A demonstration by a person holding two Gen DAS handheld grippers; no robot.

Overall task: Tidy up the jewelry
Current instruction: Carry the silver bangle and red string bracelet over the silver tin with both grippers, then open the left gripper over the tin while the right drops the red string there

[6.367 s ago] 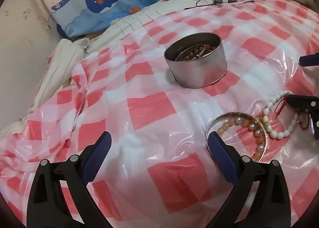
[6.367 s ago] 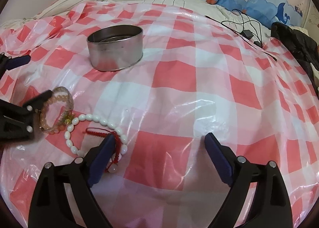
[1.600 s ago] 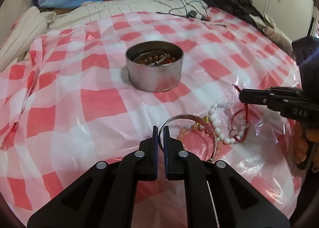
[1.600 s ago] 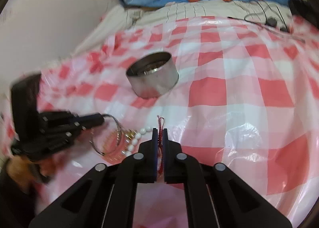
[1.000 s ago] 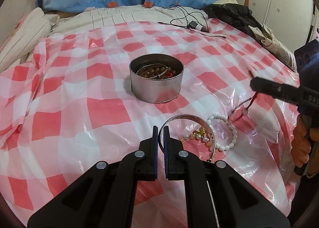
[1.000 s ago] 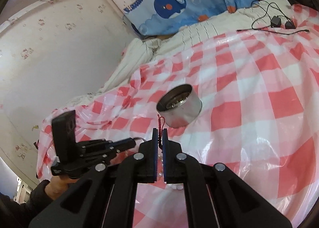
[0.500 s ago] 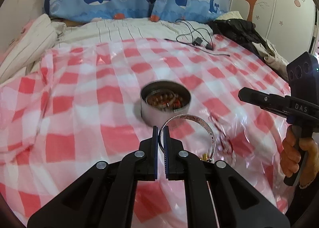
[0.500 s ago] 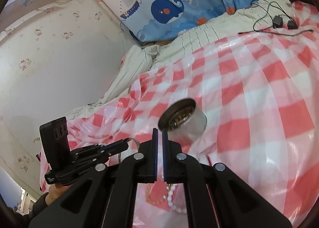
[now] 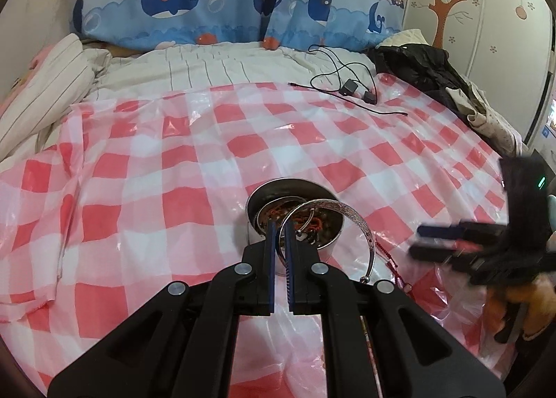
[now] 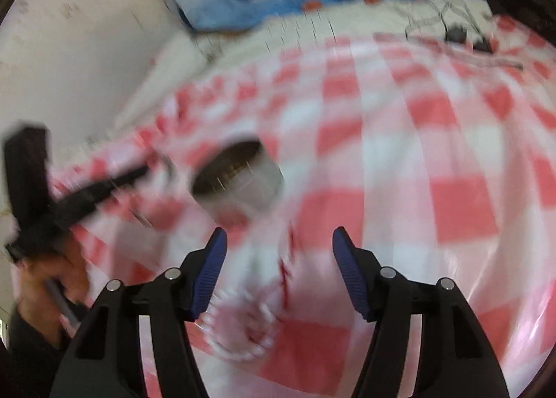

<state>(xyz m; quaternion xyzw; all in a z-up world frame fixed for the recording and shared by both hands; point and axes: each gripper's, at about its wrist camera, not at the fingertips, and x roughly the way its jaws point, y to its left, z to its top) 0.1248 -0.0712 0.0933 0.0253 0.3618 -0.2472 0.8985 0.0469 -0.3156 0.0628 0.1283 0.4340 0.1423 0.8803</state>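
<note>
I had the left gripper [image 9: 280,241] pinched on the silver bangle [image 9: 351,220], held just ahead over the tin [image 9: 321,245] so it could drop in. My right gripper [image 10: 279,271] hung spread and empty above the blurred pearl bracelet [image 10: 239,335].

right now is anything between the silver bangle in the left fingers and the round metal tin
Nothing visible blocks it. The left gripper holds the silver bangle at the open round metal tin, which already holds beads and red cord. The right gripper is off to the side.
</note>
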